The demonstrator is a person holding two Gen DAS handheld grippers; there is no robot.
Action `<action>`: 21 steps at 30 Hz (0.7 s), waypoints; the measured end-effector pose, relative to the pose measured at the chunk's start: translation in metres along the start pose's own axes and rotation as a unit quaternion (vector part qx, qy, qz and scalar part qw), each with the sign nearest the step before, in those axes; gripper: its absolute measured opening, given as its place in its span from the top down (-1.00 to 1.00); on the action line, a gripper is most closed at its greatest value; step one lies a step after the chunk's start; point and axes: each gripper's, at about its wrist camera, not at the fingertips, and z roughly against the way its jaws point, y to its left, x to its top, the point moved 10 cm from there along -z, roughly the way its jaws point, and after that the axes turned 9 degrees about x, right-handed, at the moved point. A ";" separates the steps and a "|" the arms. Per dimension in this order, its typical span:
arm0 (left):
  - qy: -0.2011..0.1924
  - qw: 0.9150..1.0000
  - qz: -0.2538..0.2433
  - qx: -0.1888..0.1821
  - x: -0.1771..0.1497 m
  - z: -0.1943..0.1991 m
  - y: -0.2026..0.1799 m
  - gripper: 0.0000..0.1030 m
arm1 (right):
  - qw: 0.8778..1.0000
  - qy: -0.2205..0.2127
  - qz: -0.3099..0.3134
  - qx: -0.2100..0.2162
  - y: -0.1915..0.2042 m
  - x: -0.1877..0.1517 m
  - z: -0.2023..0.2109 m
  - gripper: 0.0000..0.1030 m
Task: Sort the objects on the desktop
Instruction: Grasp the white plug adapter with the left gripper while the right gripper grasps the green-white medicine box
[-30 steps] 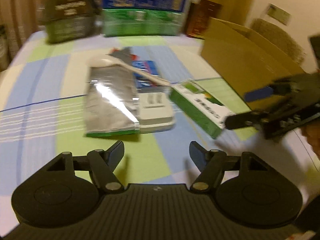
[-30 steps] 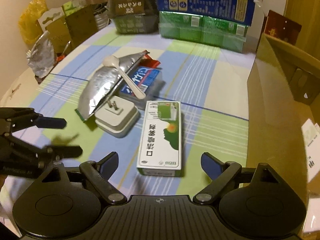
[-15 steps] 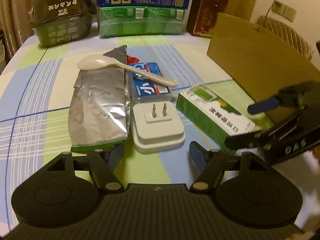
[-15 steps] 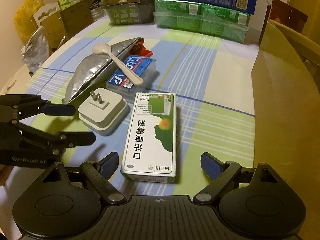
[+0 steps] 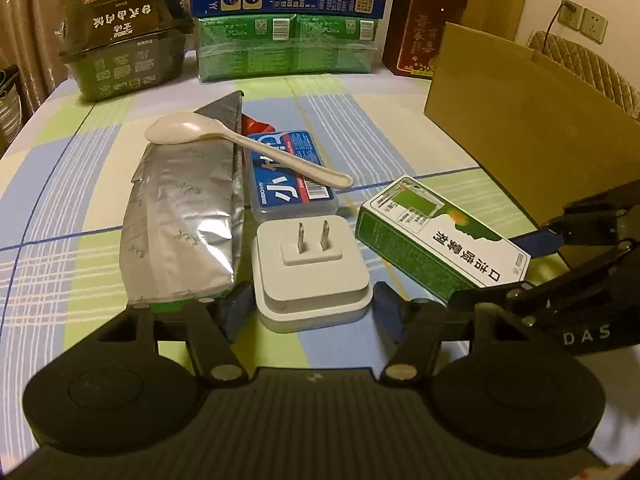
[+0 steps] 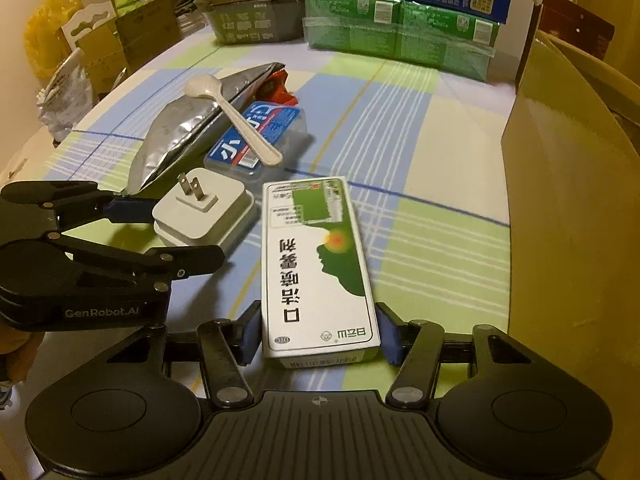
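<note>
A white plug adapter (image 5: 312,268) lies prongs up between the fingers of my left gripper (image 5: 310,310), which is open, its pads close beside the adapter's base. My right gripper (image 6: 319,336) is shut on the near end of a green and white medicine box (image 6: 316,264) that lies flat on the tablecloth. The left wrist view shows that box (image 5: 436,240) with the right gripper (image 5: 516,268) around its right end. Behind the adapter lie a silver foil pouch (image 5: 184,220), a blue case (image 5: 288,176) and a white spoon (image 5: 240,140) resting across both.
An open cardboard box (image 5: 520,120) stands to the right, its wall (image 6: 568,200) close to my right gripper. Stacked green and blue cartons (image 5: 288,20) and a dark package (image 5: 124,48) line the table's far edge. Bags and boxes (image 6: 80,48) sit off the left side.
Both grippers have moved forward and down. The right one now straddles the medicine box and its fingers have drawn in against its sides. The left one has come around the adapter.
</note>
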 end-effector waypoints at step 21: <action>0.026 1.000 -0.002 0.010 -0.067 0.072 -0.033 -0.31 | 0.998 0.048 -0.029 0.040 0.020 -0.062 0.062 -0.08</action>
